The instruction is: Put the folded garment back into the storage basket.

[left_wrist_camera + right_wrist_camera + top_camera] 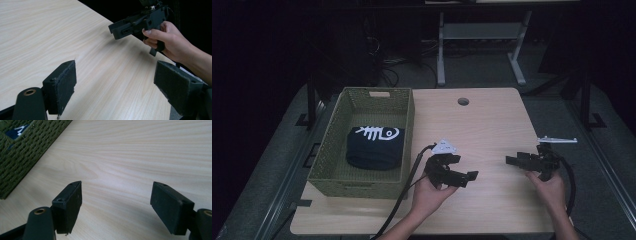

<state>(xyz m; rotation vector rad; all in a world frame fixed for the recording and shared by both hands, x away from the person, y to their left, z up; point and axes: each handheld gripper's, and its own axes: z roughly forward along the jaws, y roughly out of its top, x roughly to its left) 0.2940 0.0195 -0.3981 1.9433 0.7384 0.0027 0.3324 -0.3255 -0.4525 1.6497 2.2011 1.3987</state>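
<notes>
A light wooden table [492, 125] carries a green woven basket [334, 145] on its left side, and inside the basket lies a folded dark cloth [374, 147] with a white fish-bone print. The 2 grippers hang over the bare wood near the front edge, well apart from each other.

The left gripper [462, 177] sits in the person's left hand [429, 192], just right of the basket, its jaws pointing toward the other gripper. In the left gripper view its 2 padded jaws stand wide apart with only wood between them — nothing is held.

The right gripper [514, 161] is gripped by the right hand [549, 187] near the table's right edge; the left gripper view shows that hand wrapped round its handle. In the right gripper view its jaws are also spread wide over bare wood, with the basket's wall at the upper left.
</notes>
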